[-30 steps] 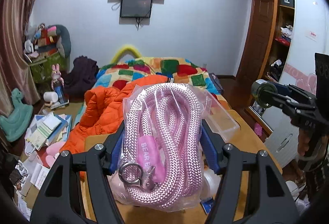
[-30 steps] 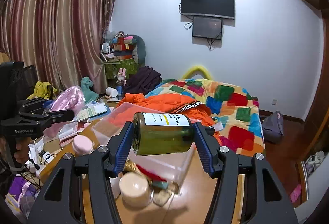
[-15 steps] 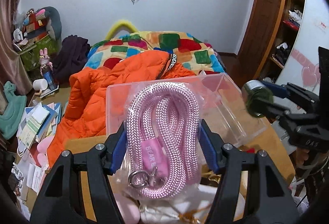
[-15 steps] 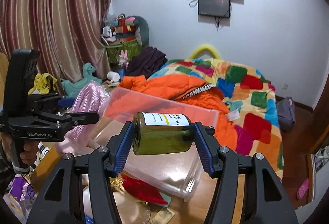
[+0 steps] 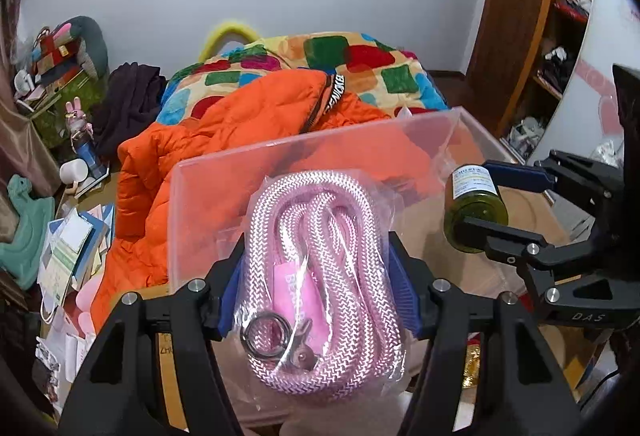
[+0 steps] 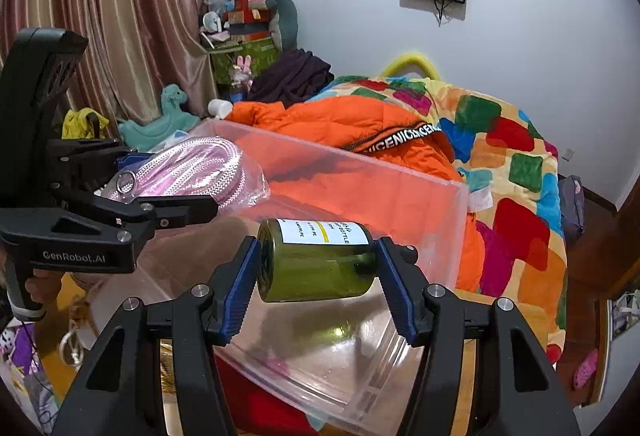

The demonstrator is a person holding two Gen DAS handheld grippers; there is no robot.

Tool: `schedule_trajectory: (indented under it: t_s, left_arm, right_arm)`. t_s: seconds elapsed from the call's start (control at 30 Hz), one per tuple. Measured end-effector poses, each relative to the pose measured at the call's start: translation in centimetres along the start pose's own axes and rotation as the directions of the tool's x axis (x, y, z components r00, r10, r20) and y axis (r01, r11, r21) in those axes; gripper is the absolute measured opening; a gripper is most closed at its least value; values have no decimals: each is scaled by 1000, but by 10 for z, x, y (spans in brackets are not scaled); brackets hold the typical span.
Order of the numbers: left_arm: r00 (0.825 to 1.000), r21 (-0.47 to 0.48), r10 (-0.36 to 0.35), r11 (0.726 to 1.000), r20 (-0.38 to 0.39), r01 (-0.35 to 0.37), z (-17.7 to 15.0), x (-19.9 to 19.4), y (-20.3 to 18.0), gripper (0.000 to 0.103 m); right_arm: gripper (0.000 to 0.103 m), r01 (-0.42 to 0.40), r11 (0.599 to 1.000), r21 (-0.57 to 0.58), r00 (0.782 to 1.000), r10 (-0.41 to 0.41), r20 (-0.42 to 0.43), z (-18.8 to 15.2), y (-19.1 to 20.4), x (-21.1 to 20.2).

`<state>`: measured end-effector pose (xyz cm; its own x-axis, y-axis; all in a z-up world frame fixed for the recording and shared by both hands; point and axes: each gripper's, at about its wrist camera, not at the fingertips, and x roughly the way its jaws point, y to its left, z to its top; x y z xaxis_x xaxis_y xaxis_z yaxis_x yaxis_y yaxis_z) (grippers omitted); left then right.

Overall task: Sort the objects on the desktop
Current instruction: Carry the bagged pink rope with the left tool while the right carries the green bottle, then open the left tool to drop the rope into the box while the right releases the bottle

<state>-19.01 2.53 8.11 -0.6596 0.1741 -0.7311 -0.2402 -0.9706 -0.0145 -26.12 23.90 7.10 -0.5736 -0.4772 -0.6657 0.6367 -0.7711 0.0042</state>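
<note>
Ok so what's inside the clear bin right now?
The clear bin looks bare where its floor shows. The bagged pink rope and green bottle, each gripper-held, cover part of it, so that part can't be checked.

1. Both views are evenly and fairly brightly lit by soft indoor light; no lamp is in view.
2. Fisheye distortion bends the wardrobe point(image 5: 516, 15) and the curtain point(image 6: 120, 3) near the edges; the corners fall into black vignette.
3. Glare: pale highlights lie on the plastic bag point(image 5: 320, 264) and on the clear bin point(image 6: 360, 348), whose walls blur what lies behind them.
4. Shadows are soft and faint, gathering under the green bottle point(image 6: 316, 264).
5. Focus is sharp at centre; fine detail softens slightly toward the rim.
</note>
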Motion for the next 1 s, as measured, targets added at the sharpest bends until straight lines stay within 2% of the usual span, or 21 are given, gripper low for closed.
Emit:
schedule_trajectory:
  t_s: [0.37, 0.63, 0.8, 0.93, 1.0]
  left_arm:
    - [999, 43, 17, 999, -46, -15, -5, 13, -6, 62]
    - [999, 91, 39, 995, 4, -39, -7, -7, -13, 64]
    - [998, 71, 42, 996, 45, -45, -6, -27, -11, 75]
    - [996, 52, 55, 997, 68, -58, -7, -45, -10, 80]
    - [995, 41, 62, 997, 84, -66, -9, -56, -10, 88]
  right_arm:
    - [55, 2, 999, -37, 999, -3, -46, -2, 3, 20]
    - [55, 40, 997, -72, 999, -42, -23, -3, 11, 11]
    - [57, 93, 992, -87, 996, -93, 8, -4, 13, -7]
    - [63, 134, 987, -90, 991, -131, 38, -8, 15, -25]
    - [67, 152, 985, -85, 987, -148, 59, -10, 16, -37]
